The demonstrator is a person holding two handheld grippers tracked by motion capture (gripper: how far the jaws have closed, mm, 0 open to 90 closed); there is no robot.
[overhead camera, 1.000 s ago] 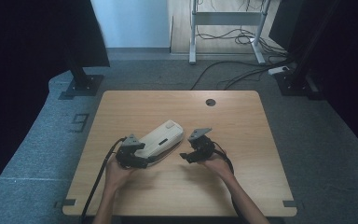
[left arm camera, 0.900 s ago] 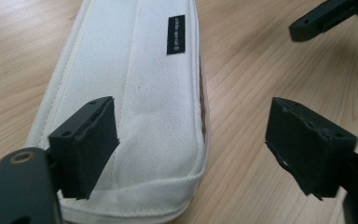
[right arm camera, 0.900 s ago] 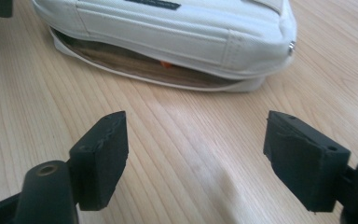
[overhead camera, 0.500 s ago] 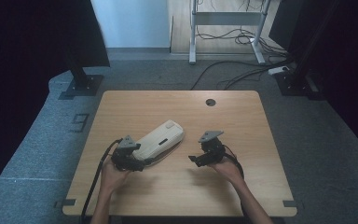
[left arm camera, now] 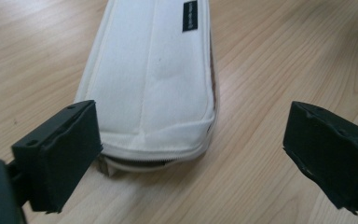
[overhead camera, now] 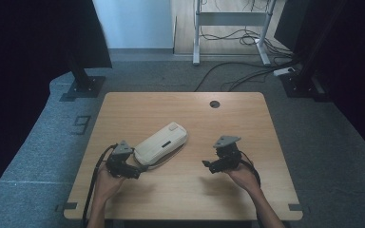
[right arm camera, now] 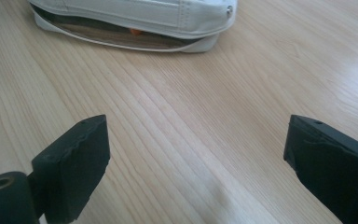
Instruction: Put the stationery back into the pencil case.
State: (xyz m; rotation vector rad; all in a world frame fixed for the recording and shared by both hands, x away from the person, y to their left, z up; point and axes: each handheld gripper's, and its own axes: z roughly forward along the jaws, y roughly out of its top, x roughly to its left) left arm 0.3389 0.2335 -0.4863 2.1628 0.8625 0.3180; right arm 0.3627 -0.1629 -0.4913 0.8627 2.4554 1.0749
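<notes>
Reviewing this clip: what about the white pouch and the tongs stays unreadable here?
- White fabric zip pouch, right gripper view: contents hidden by its flap; just an orange speck shows.
- Small black label, left gripper view: print too small; frame edge cuts it.
- Left tongs, high view: too small to judge contact with the pouch.

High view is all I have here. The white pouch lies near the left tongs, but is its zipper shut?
Observer: No. In the right gripper view the white pouch gapes along its long side, with something orange inside.
Operator: Are the left tongs gripping it?
Observer: No. The left tongs stand open, the pouch's end reaching between the jaws beside one of them, its zipper pull by that jaw.
Operator: And the right tongs?
Observer: The right tongs are open over bare wooden table, apart from the pouch.
</notes>
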